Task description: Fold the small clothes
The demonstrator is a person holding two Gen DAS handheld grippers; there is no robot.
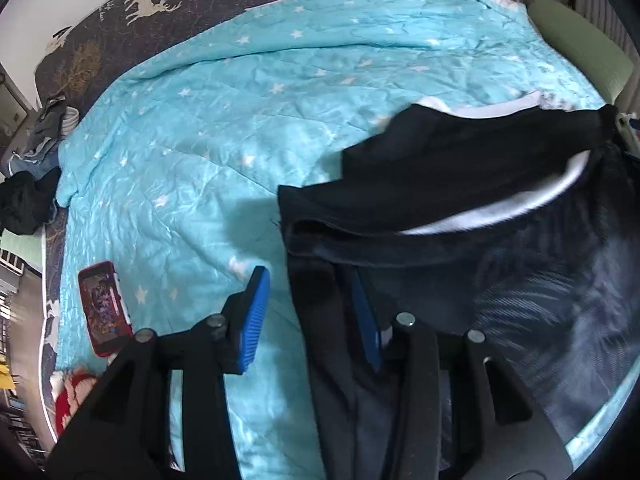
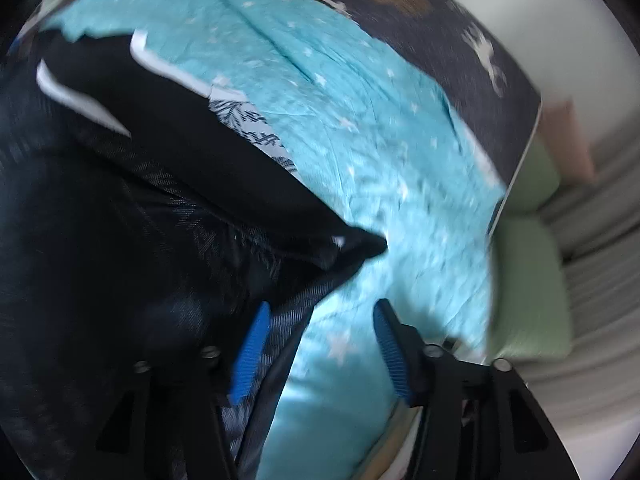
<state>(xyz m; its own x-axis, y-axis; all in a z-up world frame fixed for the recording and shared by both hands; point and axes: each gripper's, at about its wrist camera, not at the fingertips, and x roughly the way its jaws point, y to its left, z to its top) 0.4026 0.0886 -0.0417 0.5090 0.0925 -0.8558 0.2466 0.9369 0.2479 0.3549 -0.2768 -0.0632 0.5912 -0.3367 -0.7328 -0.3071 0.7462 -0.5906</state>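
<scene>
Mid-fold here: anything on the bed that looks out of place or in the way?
Yes: a red-cased phone lies on the turquoise quilt beside the left gripper, screen lit. A loose clothes heap sits off the quilt's far edge.

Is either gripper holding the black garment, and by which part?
Neither: the left gripper and right gripper are open, with the black garment draped over one finger of each.

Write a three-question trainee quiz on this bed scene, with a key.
1. True or false: both the left claw and the right claw are open.
2. What lies left of the left claw on the turquoise blanket? A) a book B) a phone C) a cup
3. Fill in: the dark garment shows a ____ lining.

Key: 1 true; 2 B; 3 white.
</scene>
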